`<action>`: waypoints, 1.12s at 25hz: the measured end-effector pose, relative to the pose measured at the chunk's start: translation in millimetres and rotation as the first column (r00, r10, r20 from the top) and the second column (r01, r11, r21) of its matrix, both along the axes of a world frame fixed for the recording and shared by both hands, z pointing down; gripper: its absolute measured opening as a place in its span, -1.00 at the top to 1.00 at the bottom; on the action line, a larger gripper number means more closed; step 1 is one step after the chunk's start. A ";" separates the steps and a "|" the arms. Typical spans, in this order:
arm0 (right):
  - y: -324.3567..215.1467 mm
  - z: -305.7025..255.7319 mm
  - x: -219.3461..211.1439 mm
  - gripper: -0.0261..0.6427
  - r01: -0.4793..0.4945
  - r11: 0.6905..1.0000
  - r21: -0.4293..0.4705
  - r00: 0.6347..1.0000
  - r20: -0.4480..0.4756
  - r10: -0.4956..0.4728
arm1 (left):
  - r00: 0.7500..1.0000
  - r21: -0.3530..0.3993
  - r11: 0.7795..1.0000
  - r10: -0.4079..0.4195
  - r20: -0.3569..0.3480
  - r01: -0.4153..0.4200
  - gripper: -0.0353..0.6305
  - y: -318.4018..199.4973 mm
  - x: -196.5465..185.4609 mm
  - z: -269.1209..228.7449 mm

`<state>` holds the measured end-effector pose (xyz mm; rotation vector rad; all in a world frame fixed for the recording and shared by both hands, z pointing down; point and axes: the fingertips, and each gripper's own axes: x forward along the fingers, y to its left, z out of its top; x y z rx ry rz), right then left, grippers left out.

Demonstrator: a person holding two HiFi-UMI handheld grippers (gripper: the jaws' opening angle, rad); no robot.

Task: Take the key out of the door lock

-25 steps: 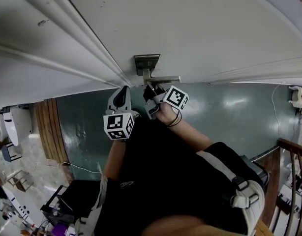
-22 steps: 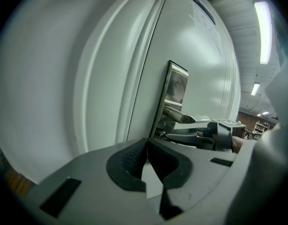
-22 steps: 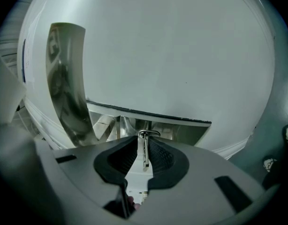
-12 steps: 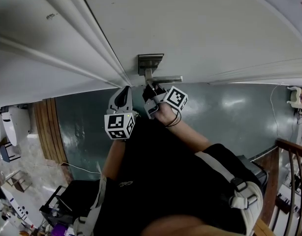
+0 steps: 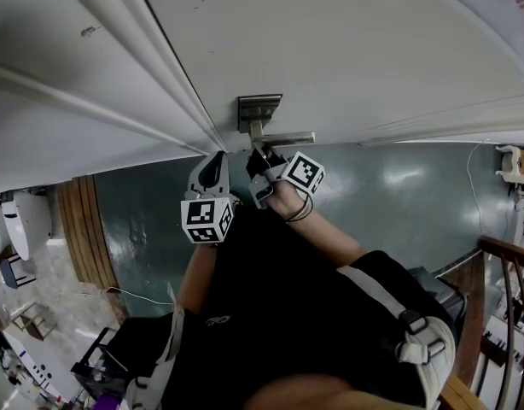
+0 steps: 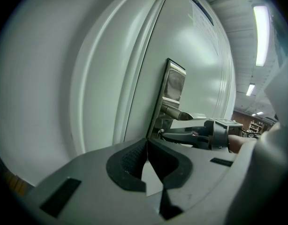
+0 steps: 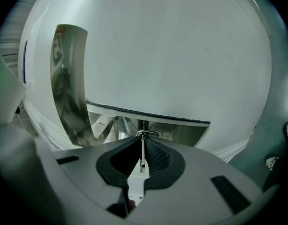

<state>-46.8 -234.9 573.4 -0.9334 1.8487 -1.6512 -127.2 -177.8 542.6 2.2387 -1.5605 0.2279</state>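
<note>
Right now my right hand-held gripper [image 7: 142, 137] is nearly closed: its jaws have just been closing, and the black ribbed pads pinch a thin silver metal key [image 7: 142, 153] that stands edge-on between them. A small wire ring [image 7: 147, 133] shows at the jaw tips. The key points at the door just beneath the silver lever handle [image 7: 148, 121]; I cannot make out the lock itself behind the tips.

From my head view, the right hand-held gripper [image 5: 260, 156] reaches level to the white panelled door [image 5: 330, 41], right under the lever handle [image 5: 283, 137] and its rectangular brushed-metal plate [image 5: 258, 109]. My left hand-held gripper [image 5: 215, 161] hangs just beside it, tilted a little downward, close to the door's edge mouldings but not touching the handle.

In the left gripper view, the left hand-held gripper [image 6: 147, 142] has its pads together at the tips and holds nothing. Beyond them I see the metal plate [image 6: 174, 83] edge-on, the lever [image 6: 174, 112] jutting from it, and the dark jaws of my right hand-held gripper [image 6: 181, 136] reaching in below that lever.

Below me lies a grey-green glossy floor [image 5: 398, 195]; a wooden railing [image 5: 501, 263] stands at the right.
</note>
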 end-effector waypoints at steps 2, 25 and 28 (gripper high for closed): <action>0.9 2.1 1.4 0.83 -0.006 1.000 -0.008 1.000 -0.013 0.005 | 1.000 -0.003 1.000 0.000 0.000 0.000 0.82 0.5 -0.5 0.9; 0.7 6.8 3.2 0.83 -0.076 0.995 -0.066 0.994 0.076 0.081 | 1.000 -0.010 1.000 0.001 0.001 -0.001 0.82 -5.2 0.9 3.7; 0.3 6.8 3.2 0.82 -0.095 0.992 -0.082 0.989 0.102 0.103 | 1.000 -0.014 1.000 0.001 0.002 -0.001 0.82 -3.8 1.2 4.4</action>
